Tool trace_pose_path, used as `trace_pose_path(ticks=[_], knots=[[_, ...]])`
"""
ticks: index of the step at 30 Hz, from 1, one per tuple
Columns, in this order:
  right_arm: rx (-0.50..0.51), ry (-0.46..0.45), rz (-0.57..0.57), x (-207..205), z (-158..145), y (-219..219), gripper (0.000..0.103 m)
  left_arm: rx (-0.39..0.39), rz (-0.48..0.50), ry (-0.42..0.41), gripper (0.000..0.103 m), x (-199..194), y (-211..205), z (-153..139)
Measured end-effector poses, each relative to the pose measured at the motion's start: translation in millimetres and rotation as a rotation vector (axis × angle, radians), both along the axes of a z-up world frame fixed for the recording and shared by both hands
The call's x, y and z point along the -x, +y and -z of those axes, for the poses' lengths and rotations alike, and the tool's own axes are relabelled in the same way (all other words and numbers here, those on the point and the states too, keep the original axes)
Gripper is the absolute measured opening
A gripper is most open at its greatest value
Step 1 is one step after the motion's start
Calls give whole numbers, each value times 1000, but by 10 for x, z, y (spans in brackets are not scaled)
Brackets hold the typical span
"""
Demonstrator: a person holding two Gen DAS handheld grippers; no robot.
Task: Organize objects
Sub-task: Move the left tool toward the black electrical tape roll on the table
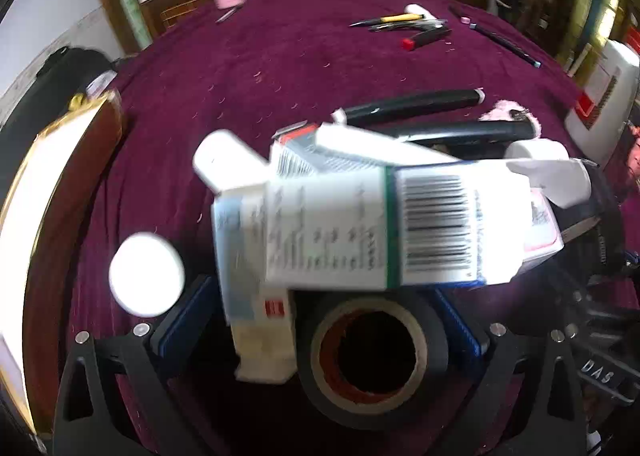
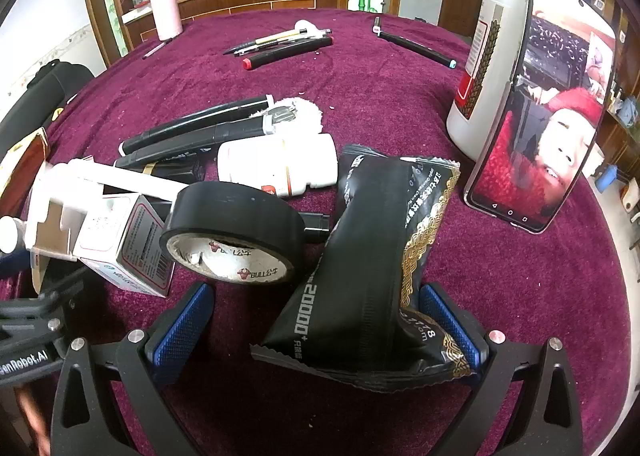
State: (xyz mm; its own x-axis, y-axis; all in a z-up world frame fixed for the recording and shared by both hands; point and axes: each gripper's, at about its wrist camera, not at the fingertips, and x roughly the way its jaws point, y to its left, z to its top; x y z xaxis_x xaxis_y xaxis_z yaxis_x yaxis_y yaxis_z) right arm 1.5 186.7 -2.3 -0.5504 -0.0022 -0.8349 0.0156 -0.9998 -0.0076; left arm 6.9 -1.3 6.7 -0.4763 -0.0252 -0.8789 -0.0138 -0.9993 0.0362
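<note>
On the counter (image 2: 360,68), draped in maroon velvet cloth, both grippers hang tilted down over a heap of clutter. The left gripper (image 1: 320,320) has its blue-padded fingers spread wide on either side of a black roll of tape (image 1: 376,352) and a white printed cardboard carton (image 1: 360,224), pressing on neither. The right gripper (image 2: 320,320) is likewise spread wide, and a black foil snack packet (image 2: 372,256) with gold trim lies between its fingers, the right pad just beside its edge. A white pill bottle (image 2: 280,166) lies on its side behind the tape roll.
</note>
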Motion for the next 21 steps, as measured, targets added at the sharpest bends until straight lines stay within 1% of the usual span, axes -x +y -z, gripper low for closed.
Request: trace_pose_path(ticks=[1,3,5,7,8,10,11,13,15,17,21], knots=[[3,0,0,14,0,-1,103,-18,9,-1,101,-42,-6,15],[8,1,-1,11,1,11,103,14,42,20,97,-167,39,-40],[20,-1,-17,-4,-23,25,103,67,95,80,96,-360,78,-170],[82,-5,-31,-13,-59,18,103,91,141,132,96,-539,84,-302],[144,-2,-19,-79,-104,64,103,88,165,153,96,-657,54,-374],[224,28,-12,-239,-213,121,103,50,196,180,96,-836,-44,-505],[223,41,-18,-277,-251,93,103,22,207,195,96,-931,-123,-564],[217,91,-23,-448,-336,84,103,-3,207,215,96,-1050,-281,-651],[235,128,-41,-607,-389,51,103,5,190,208,96,-1087,-397,-647],[251,160,-57,-746,-427,12,103,5,164,175,96,-1056,-548,-600],[230,212,-79,-949,-460,-75,103,-57,93,114,96,-984,-799,-462]])
